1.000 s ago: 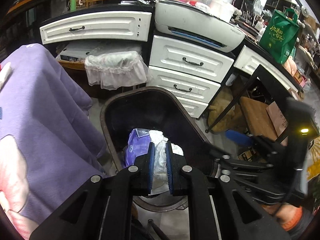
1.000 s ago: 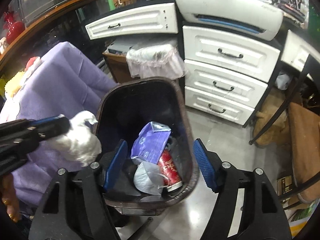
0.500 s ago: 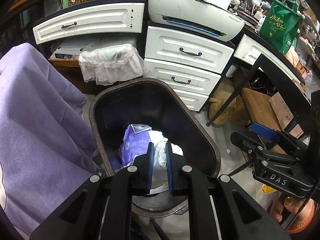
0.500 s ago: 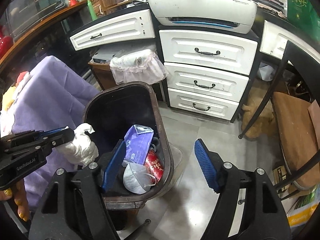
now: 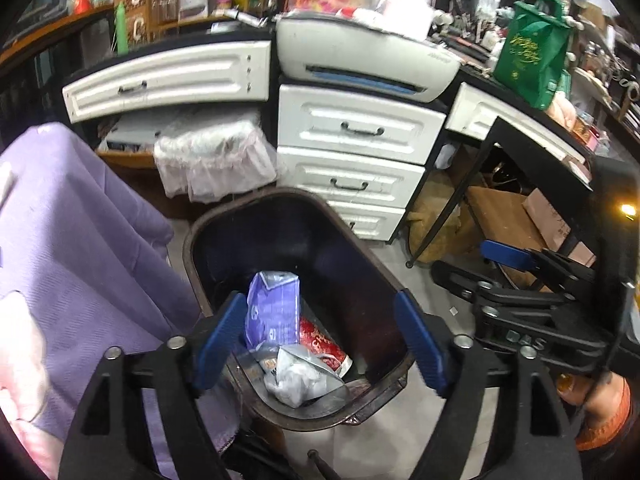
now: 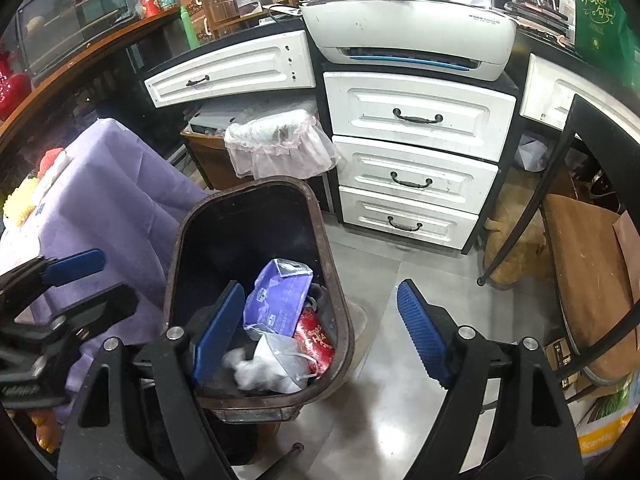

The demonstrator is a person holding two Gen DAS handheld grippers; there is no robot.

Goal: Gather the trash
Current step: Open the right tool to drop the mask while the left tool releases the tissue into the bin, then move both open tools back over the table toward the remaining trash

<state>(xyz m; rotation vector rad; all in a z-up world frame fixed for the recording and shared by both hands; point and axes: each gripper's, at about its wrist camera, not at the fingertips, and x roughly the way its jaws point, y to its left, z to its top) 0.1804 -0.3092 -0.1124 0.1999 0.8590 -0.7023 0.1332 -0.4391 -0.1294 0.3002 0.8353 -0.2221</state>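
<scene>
Left wrist view: my left gripper (image 5: 320, 340) hangs over the dark bin (image 5: 224, 220); its jaws have just been opening and now stand wide, nothing between the blue pads. The white tissue wad (image 5: 298, 380) lies loose in the bin at its near end, just beside a red can (image 5: 322, 342) and below a purple packet (image 5: 274, 308). A purple cloth (image 5: 80, 248) drapes along the bin's left side. White drawers (image 5: 356, 132) stand behind the bin's far rim, a white printer (image 5: 364, 56) on top of them. The right gripper (image 5: 500, 272) shows off the bin's right side, jaws spread.

Right wrist view: my right gripper (image 6: 320, 332) also has its jaws opening, wide and empty, left pad over the bin's (image 6: 176, 260) near left corner, right pad over the grey floor (image 6: 380, 400). The tissue wad (image 6: 250, 372), blurred, sits at the bin's near end beside a clear wrapper (image 6: 280, 354), with the red can (image 6: 316, 338) and purple packet (image 6: 280, 300) just past it. The left gripper (image 6: 72, 280) shows at the left edge over the purple cloth (image 6: 112, 208), spread.
</scene>
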